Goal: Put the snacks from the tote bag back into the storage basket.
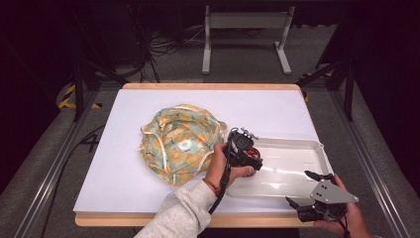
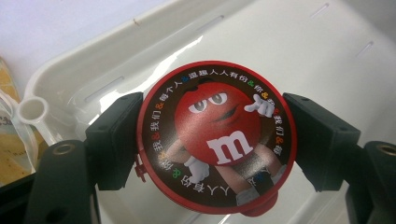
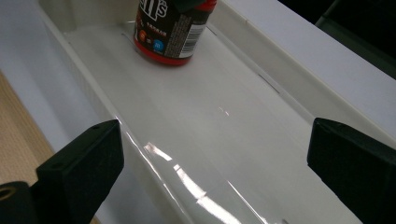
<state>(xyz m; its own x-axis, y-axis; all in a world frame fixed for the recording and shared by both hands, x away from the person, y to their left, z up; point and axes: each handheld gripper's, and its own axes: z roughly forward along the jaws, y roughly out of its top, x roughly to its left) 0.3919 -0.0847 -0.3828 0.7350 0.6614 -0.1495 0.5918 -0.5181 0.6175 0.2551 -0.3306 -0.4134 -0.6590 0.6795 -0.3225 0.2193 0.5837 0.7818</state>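
Candy tub [image 2: 216, 137], red with a round lid, standing upright in the left end of a white plastic tray [image 1: 302, 146], long axis vertical, lid facing straight up at the camera riding the left gripper [image 1: 243, 151]. Printed on the lid: a red cartoon candy figure with a white "m" and a ring of small characters round the rim. Clamped at the lid edge by the two black pads [image 2: 114, 140] of that gripper, one pressed on each side, jaws closed only as far as the lid's width. Base seen on the tray floor from the right gripper view, barcode label on the dark side wall turned toward that camera, top cut off by the frame edge. Held from above by a hand [image 1: 223, 166] in a pale grey sleeve [image 1: 181, 213], cable trailing back along the forearm. Right gripper [image 1: 303, 187] low at the tray's near right corner, jaws spread wide, nothing between them, one pad outside the tray's near wall and the other over its far rim. Tray lengthwise left to right on a white sheet [image 1: 124, 163] covering the wooden table [image 1: 198, 86]. Crumpled cloth [image 1: 181, 141], orange and green pattern, heaped on the sheet just left of the tray.
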